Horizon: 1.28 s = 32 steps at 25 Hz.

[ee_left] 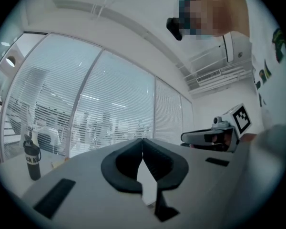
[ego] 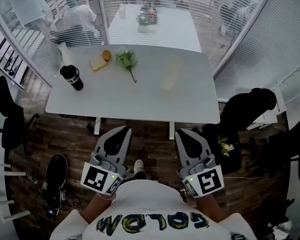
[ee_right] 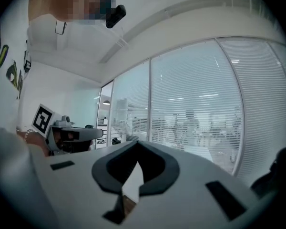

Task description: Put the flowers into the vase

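White table [ego: 140,101] bears flowers [ego: 126,59] beside glass walls [ego: 250,29].

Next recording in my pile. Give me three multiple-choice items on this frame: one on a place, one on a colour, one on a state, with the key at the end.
1. Where is the bunch of green-leaved flowers?
A. Lying on the white table, left of the tall translucent vase
B. Standing upright in a container
C. Down on the wooden floor

2. What colour is the lidded bottle near the table's left end?
A. Red
B. Black
C. Yellow

3. How do the left hand-held gripper and the right hand-held gripper stand?
A. Both wide open
B. One shut on a stem
C. Both shut, empty

Key: 1 A, the flowers lie flat on the tabletop, apart from the vase. 2 B, the bottle is dark against the white top. 3 C, each gripper view shows its jaw tips meeting with nothing between them.
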Each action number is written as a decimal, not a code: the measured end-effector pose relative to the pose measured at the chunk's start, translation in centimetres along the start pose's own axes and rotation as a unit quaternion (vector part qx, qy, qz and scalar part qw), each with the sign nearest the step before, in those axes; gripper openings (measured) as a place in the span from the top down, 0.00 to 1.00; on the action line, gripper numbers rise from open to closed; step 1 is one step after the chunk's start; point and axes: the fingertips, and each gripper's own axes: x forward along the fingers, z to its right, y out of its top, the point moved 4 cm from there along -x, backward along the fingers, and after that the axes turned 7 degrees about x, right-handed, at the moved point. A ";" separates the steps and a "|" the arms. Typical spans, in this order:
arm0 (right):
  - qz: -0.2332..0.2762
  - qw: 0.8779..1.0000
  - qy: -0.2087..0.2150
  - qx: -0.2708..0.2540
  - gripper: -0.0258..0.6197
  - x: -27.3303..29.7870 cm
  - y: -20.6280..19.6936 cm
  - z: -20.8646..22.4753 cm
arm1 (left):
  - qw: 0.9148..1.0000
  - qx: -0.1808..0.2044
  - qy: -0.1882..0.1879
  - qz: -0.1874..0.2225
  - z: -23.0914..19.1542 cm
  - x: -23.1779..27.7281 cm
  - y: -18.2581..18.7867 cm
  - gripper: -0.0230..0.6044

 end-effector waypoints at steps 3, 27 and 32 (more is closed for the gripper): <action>-0.002 1.000 -0.004 0.000 0.94 2.9 0.4 -0.1 | 1.000 -0.003 -0.008 -0.001 -2.7 1.0 -0.1 0.94; -0.013 1.000 -0.012 0.015 0.94 16.2 -0.2 7.3 | 1.000 -0.014 -0.009 -0.015 -13.0 12.0 -2.8 0.94; -0.009 1.000 0.000 0.016 0.94 18.9 0.9 11.2 | 1.000 -0.008 -0.008 -0.012 -14.0 17.1 -2.3 0.94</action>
